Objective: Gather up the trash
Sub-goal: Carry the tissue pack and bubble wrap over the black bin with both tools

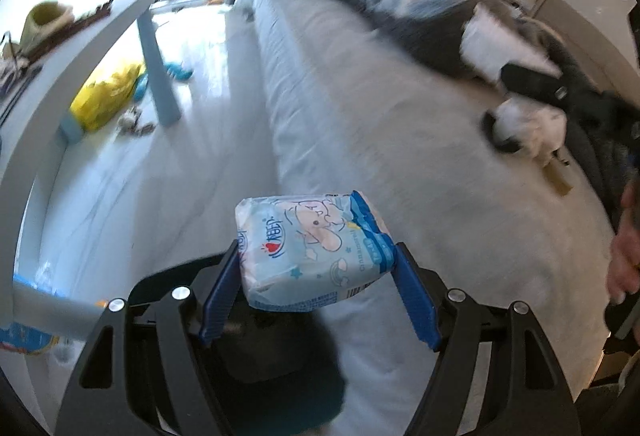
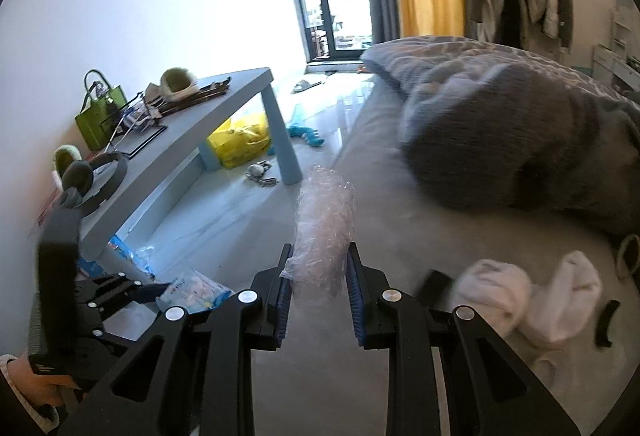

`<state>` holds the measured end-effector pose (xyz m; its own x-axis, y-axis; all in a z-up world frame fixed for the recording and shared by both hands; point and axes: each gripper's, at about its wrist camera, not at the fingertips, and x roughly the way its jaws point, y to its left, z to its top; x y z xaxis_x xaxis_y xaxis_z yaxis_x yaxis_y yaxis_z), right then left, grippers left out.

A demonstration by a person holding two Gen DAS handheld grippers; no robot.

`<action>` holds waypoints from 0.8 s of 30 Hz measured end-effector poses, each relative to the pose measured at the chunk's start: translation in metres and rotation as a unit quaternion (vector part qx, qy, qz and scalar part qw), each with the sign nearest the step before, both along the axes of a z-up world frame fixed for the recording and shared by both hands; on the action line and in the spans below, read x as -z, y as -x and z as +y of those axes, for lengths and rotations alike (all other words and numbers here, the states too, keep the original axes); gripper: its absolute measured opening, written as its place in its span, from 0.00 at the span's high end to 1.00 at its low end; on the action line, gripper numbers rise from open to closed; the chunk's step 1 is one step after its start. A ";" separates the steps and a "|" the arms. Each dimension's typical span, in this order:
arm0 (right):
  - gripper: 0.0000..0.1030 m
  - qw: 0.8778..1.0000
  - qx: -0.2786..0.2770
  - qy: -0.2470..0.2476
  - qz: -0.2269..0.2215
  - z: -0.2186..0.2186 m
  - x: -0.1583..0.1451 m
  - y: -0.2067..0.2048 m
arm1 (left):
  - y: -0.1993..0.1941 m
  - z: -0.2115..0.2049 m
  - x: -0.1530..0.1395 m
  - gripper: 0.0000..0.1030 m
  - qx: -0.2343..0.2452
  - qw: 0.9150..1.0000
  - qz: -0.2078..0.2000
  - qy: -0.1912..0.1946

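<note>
My left gripper (image 1: 316,256) is shut on a light blue tissue packet (image 1: 312,244) with a cartoon print, held above the edge of the grey bed (image 1: 400,156). The same packet (image 2: 196,286) and left gripper (image 2: 160,286) show at the lower left of the right wrist view. My right gripper (image 2: 320,260) is shut on a crumpled piece of clear bubble wrap (image 2: 324,224), held over the bed's edge (image 2: 380,236).
A blue table (image 2: 192,140) with a green bag (image 2: 98,112) and headphones (image 2: 92,180) stands left. A yellow bag (image 2: 240,140) and small items lie on the floor. A grey blanket (image 2: 520,140), white socks (image 2: 528,300) and a cardboard tube (image 1: 558,176) lie on the bed.
</note>
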<state>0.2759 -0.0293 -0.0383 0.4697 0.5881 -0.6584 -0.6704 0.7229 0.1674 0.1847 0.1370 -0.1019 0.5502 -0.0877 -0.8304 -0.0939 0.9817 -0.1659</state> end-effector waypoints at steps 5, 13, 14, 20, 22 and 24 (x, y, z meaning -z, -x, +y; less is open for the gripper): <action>0.75 1.000 -0.024 0.009 0.007 0.033 0.004 0.008 | 0.009 0.033 0.029 0.27 -0.022 0.997 0.068 0.005; 0.75 0.998 -0.060 0.021 0.025 0.087 0.014 0.024 | 0.030 0.073 0.066 0.26 -0.041 0.988 0.148 0.021; 0.75 0.997 -0.065 0.024 0.029 0.094 0.017 0.026 | 0.031 0.075 0.068 0.26 -0.042 0.987 0.155 0.022; 0.75 0.993 -0.090 0.047 0.052 0.130 0.033 0.037 | 0.045 0.095 0.085 0.25 -0.044 0.979 0.195 0.039; 0.75 0.992 -0.097 0.059 0.061 0.142 0.041 0.040 | 0.049 0.099 0.083 0.24 -0.041 0.979 0.194 0.042; 0.75 0.989 -0.105 0.071 0.071 0.151 0.050 0.043 | 0.052 0.103 0.078 0.22 -0.038 0.980 0.189 0.046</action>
<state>0.2326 0.1214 -0.0879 0.2427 0.5593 -0.7926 -0.7856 0.5927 0.1776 0.1324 0.2398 -0.1801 0.2125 -0.1418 -0.9668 -0.2388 0.9519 -0.1921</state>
